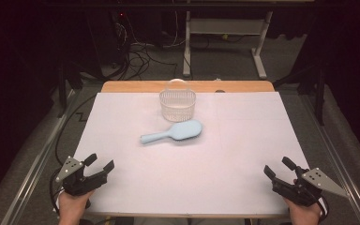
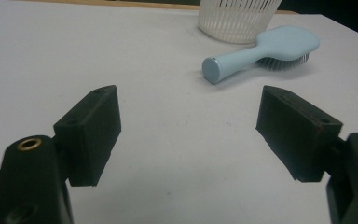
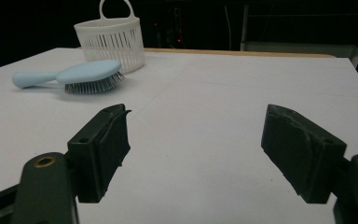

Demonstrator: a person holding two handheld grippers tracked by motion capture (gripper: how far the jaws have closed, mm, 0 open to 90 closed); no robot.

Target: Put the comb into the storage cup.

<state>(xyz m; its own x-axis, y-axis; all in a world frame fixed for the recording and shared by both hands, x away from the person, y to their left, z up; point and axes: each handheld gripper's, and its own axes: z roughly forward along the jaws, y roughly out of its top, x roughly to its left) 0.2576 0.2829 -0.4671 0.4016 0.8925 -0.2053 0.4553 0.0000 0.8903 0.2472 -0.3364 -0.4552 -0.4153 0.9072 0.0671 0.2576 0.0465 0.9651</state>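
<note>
**Lining up on the hairbrush handle**

My left gripper (image 1: pixel 98 168) and right gripper (image 1: pixel 277 169) both sit at the near table edge, jaws spread wide, nothing between them. The light-blue hairbrush (image 1: pixel 174 132) lies bristles down mid-table, just before the white slatted basket (image 1: pixel 177 105). I'd approach the handle squarely with the left, closing across its narrow width.

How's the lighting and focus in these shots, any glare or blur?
High view: white table evenly lit, no glare, dark surroundings. Left gripper view: fingers near and soft, hairbrush sharp with a faint shadow. Right gripper view: black background, basket clear.
</note>
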